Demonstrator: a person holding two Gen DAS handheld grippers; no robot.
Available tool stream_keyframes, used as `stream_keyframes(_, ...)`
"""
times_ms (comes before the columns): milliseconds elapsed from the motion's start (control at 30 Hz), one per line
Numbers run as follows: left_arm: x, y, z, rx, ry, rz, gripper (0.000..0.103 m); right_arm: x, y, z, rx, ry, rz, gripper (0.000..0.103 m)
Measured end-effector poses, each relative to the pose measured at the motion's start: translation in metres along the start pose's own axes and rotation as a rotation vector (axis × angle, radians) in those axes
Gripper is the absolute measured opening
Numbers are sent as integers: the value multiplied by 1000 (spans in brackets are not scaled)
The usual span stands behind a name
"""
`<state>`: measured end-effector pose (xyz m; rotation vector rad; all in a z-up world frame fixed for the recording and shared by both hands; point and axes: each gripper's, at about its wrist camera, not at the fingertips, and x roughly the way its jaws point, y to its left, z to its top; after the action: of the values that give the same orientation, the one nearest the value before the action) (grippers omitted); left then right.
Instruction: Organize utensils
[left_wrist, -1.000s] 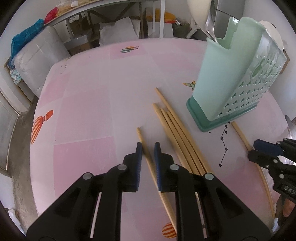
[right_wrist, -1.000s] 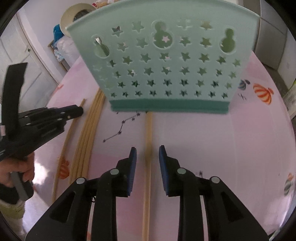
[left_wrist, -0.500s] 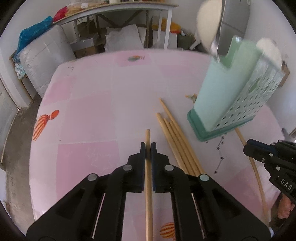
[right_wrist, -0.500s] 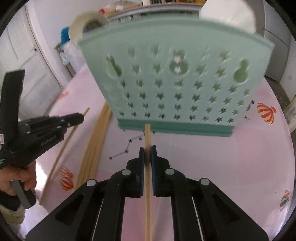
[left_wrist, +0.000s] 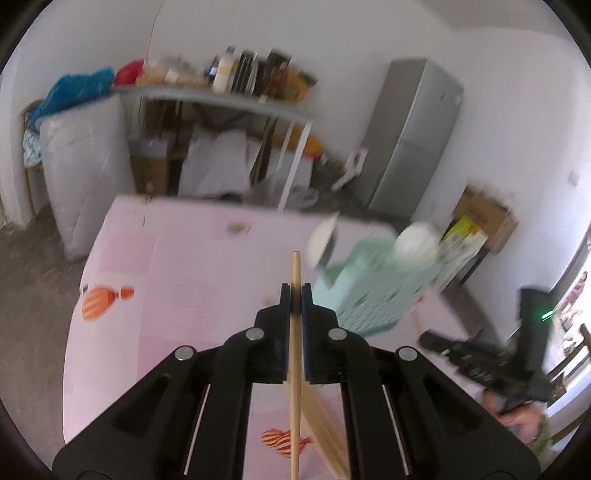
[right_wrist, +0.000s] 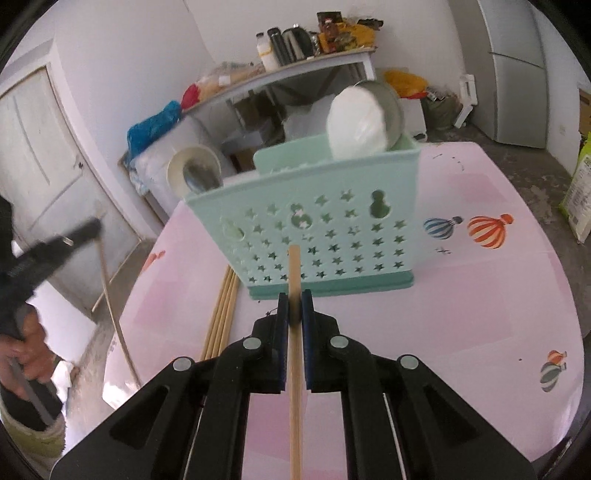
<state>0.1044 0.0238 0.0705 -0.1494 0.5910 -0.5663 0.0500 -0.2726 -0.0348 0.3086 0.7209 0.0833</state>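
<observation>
My left gripper (left_wrist: 295, 293) is shut on a wooden chopstick (left_wrist: 295, 266), held in the air above the pink table; its tip sticks out past the pads. My right gripper (right_wrist: 294, 302) is shut on a second chopstick (right_wrist: 294, 406), also lifted, just in front of the mint-green utensil holder (right_wrist: 314, 229). The holder (left_wrist: 373, 291) stands right of the left gripper. White ladles (right_wrist: 356, 125) stand inside it. Three chopsticks (right_wrist: 221, 314) lie on the table left of the holder. In the right wrist view the left gripper (right_wrist: 83, 230) shows blurred at the left, its chopstick (right_wrist: 110, 302) hanging down.
The table (right_wrist: 480, 295) wears a pink cloth with balloon prints, its edge close at the left and right. A person's hand (right_wrist: 26, 350) holds the left gripper. Behind stand a cluttered shelf table (right_wrist: 295, 70), a grey fridge (left_wrist: 413, 136) and a door (right_wrist: 44, 147).
Both grippers closed, each on a chopstick, and then rose, lifting the sticks off the table. The left view tilted up toward the room.
</observation>
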Motion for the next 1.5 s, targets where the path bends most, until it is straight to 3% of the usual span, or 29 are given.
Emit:
stream_keyframes(133, -24, -17, 24, 15, -97, -66, 4, -11, -6, 1, 20, -24, 1, 7)
stream_keyframes(400, -36, -66, 71, 56, -232, -209, 4, -21, -12, 0, 45, -50, 13, 7)
stream_keyframes(600, -35, -97, 104, 105, -376, -222, 4, -24, -12, -1, 45, -62, 19, 7)
stream_keyframes(700, -25, -109, 110, 120, -411, -222, 4, -26, -15, 1, 51, -67, 21, 7)
stream_keyframes(867, 17, -125, 99, 155, -359, -173, 4, -29, -17, 2, 50, -75, 23, 7)
stream_keyframes(1133, 85, -112, 68, 143, -105, -85, 4, -29, -21, 1, 52, -70, 19, 7)
stream_keyframes(1233, 82, -105, 66, 140, -102, -90, 8, -28, -21, 1, 54, -68, 20, 7)
stream_keyframes(1300, 76, -105, 65, 156, -116, -84, 19, -28, -21, 1, 54, -68, 19, 7)
stream_keyframes(1500, 48, -100, 53, 165, -142, -87, 28, -33, -19, 1, 51, -77, 8, 7)
